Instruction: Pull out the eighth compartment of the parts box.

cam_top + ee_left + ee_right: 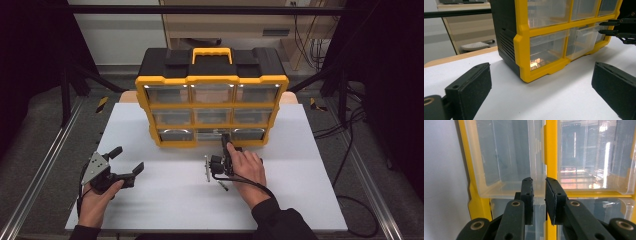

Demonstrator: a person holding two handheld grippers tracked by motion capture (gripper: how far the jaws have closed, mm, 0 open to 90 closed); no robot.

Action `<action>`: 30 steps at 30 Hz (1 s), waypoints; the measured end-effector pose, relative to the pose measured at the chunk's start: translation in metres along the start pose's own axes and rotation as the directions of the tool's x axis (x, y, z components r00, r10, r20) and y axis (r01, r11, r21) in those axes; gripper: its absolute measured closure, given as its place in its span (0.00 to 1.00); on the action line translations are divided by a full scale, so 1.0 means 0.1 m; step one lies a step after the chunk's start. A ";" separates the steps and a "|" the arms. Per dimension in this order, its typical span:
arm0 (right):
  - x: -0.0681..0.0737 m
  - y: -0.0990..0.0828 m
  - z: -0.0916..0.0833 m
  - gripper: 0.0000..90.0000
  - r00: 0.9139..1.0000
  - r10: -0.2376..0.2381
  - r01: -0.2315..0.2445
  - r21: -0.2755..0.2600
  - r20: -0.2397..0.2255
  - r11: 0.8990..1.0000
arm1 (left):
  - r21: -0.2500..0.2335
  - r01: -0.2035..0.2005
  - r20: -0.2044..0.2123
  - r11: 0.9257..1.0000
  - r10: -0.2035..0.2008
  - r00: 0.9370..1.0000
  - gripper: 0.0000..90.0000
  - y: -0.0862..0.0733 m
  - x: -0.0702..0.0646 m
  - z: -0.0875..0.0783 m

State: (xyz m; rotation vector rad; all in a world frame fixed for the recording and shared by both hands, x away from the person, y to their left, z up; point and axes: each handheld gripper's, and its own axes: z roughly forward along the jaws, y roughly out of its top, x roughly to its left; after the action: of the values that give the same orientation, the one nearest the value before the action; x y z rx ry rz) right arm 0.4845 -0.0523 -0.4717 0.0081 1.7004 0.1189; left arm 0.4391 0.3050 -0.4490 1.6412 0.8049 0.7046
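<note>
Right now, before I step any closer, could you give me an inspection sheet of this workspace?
Surface: white tabletop, flat and bare around the work.
Job's things: yellow and black drawer organizer standing upright at the far side; its bottom middle drawer, clear plastic, stands slightly pulled out.
Clutter: nothing seen.
Grippers: right claw pinches that drawer's front lip; left claw is open, holds nothing and sits low over the table's left.
Cables: black cable trails from the right claw past the hand; floor cables lie at the right.
Surroundings: metal rails beside the table, wooden furniture behind.
</note>
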 end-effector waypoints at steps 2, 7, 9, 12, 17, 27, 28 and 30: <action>0.00 0.00 -0.01 0.86 1.000 -0.002 0.002 -0.001 0.000 1.000 | 0.000 -0.001 0.000 1.000 0.001 1.000 0.03 0.00 0.00 0.00; 0.01 0.00 -0.03 0.86 1.000 0.003 -0.003 -0.003 0.001 1.000 | 0.000 0.000 0.000 1.000 0.000 1.000 0.03 0.00 0.00 0.00; 0.01 0.00 -0.04 0.86 1.000 0.000 0.000 -0.005 0.000 1.000 | -0.001 0.000 0.000 1.000 0.000 1.000 0.03 0.00 0.00 0.00; 0.01 0.00 -0.05 0.86 1.000 0.004 -0.004 -0.006 0.001 1.000 | -0.001 -0.001 0.000 1.000 0.001 1.000 0.03 0.00 0.00 0.00; 0.01 -0.01 -0.08 0.86 1.000 0.001 -0.001 -0.011 0.000 1.000 | 0.000 -0.001 -0.001 1.000 0.001 1.000 0.03 0.00 0.00 0.00; 0.01 -0.01 -0.14 0.86 1.000 0.006 -0.006 -0.009 -0.006 1.000 | -0.001 -0.001 -0.001 1.000 0.001 1.000 0.03 0.00 0.00 0.00; 0.01 -0.01 -0.14 0.86 1.000 0.007 -0.007 -0.011 -0.007 1.000 | -0.001 -0.002 -0.001 1.000 0.002 1.000 0.03 0.00 0.00 0.00; 0.02 -0.01 -0.16 0.86 1.000 0.008 -0.008 -0.011 -0.008 1.000 | -0.001 -0.001 -0.001 1.000 0.001 1.000 0.03 0.00 0.00 0.00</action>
State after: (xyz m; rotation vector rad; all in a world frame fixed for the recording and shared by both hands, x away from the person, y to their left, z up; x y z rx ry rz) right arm 0.4687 -0.0541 -0.4712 0.0062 1.7074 0.1346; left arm 0.4390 0.3050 -0.4488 1.6408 0.8041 0.7066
